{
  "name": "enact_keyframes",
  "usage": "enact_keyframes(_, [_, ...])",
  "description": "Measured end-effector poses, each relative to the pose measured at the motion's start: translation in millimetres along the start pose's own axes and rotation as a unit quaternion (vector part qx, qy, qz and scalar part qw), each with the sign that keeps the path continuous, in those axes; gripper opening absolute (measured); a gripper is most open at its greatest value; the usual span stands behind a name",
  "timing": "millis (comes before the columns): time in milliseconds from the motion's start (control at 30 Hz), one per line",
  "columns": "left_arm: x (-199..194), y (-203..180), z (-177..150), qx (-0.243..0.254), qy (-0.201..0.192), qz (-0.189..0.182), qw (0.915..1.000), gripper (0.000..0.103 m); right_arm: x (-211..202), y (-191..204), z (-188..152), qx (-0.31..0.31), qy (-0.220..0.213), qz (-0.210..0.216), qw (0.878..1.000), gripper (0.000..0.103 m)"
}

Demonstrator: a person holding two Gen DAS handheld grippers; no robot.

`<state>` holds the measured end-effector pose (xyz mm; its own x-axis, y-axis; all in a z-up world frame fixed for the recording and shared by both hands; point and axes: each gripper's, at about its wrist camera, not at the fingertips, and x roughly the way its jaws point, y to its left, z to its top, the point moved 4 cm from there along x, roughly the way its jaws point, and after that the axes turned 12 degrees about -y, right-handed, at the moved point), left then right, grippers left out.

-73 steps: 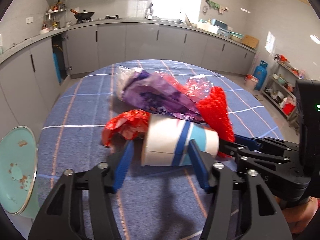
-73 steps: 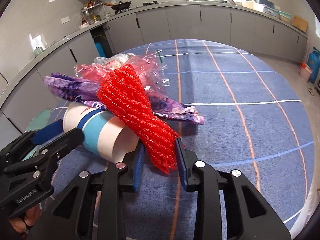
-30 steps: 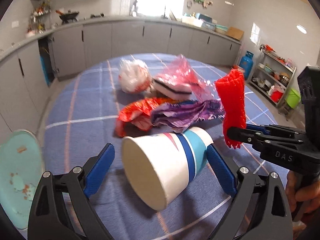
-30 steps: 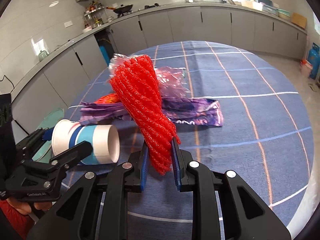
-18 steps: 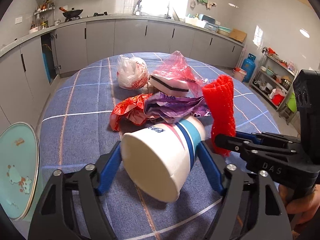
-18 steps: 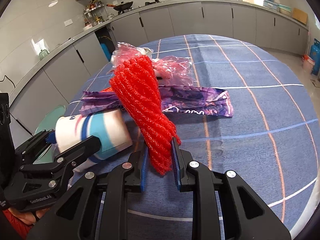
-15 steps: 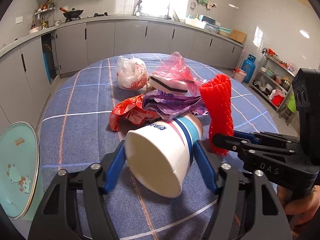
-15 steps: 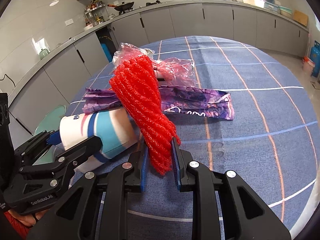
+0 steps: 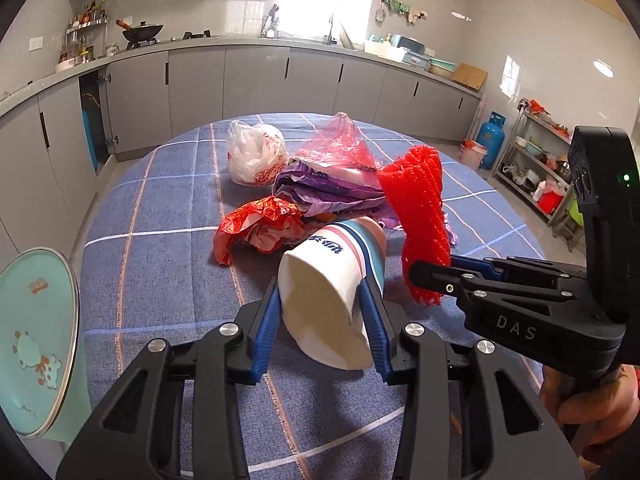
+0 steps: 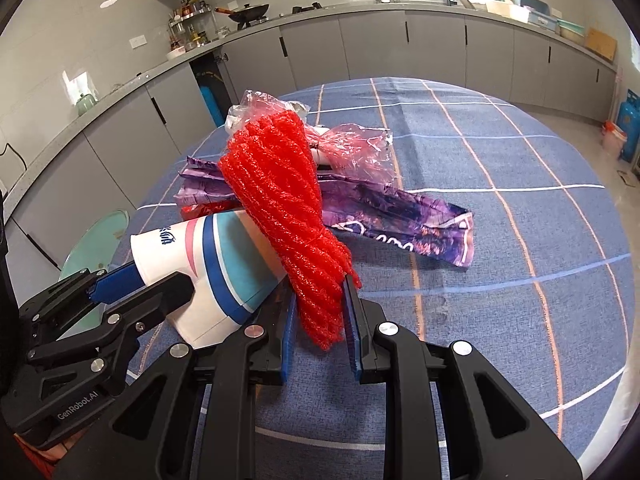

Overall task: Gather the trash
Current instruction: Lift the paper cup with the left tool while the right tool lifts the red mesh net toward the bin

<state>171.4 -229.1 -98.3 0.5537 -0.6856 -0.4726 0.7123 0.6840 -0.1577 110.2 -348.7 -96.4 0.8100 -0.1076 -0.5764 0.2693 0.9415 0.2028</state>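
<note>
Since half a second ago my left gripper point(image 9: 322, 326) has squeezed in on the paper cup point(image 9: 332, 288), denting its wall. The cup lies tipped, mouth toward me, its long axis running away toward the trash pile, just in front of the red wrapper point(image 9: 256, 228). Right of the cup, nearly touching, the red mesh net point(image 10: 288, 216) stands clamped in my right gripper point(image 10: 318, 330). Beyond the cup lies the purple bag point(image 10: 396, 212), on the blue tablecloth point(image 9: 160, 280). Both loads look ready, I judge.
</note>
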Motion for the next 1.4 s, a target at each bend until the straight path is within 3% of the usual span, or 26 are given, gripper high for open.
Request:
enact_keyframes(433, [-13, 7, 0, -0.013, -0.006, -0.002, 0.9999, 0.031, -5, -1, 6, 0.002, -0.007, 0.001, 1.0, 0.022])
enact_keyframes(767, [-54, 19, 7, -0.018, -0.04, 0.006, 0.999, 0.031, -13, 13, 11, -0.006, -0.018, 0.009, 1.0, 0.022])
enact_keyframes(1100, [-95, 47, 11, -0.044, -0.073, 0.033, 0.9958, 0.031, -23, 28, 17, -0.014, -0.03, 0.017, 0.999, 0.022])
enact_keyframes(1400, [-134, 83, 21, -0.07, -0.118, 0.074, 0.9878, 0.031, -23, 76, 27, -0.054, -0.039, 0.043, 0.997, 0.022])
